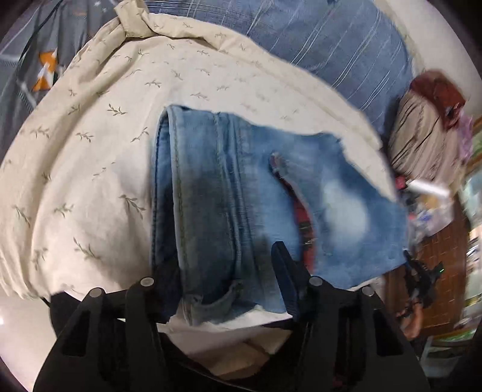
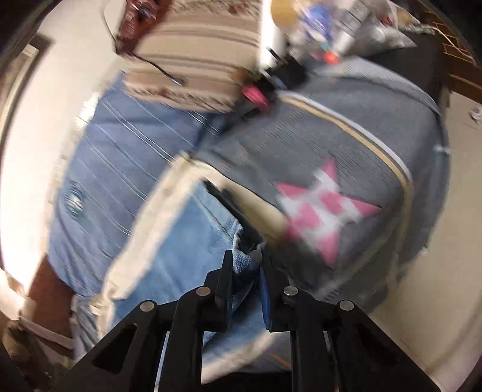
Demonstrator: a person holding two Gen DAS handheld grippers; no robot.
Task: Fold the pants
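Note:
Light blue jeans (image 1: 229, 187) lie folded on a cream leaf-printed sheet (image 1: 90, 156) in the left wrist view, with a red plaid lining showing in a slit. My left gripper (image 1: 221, 259) straddles the thick seam fold at the near edge. The denim fills the gap between its fingers, and the left finger is partly hidden by cloth. In the blurred right wrist view my right gripper (image 2: 247, 256) is shut on a bunched denim edge of the jeans (image 2: 180, 241). A black device at the jeans' right edge (image 1: 421, 277) looks like that same gripper.
A blue striped pillow (image 1: 331, 45) lies beyond the sheet. A grey quilt with a pink star (image 2: 325, 211) covers the bed at the right. A beige striped cloth (image 2: 195, 45) and several bottles (image 2: 316, 24) sit at the far end. Brown wooden furniture (image 1: 436, 250) stands beside the bed.

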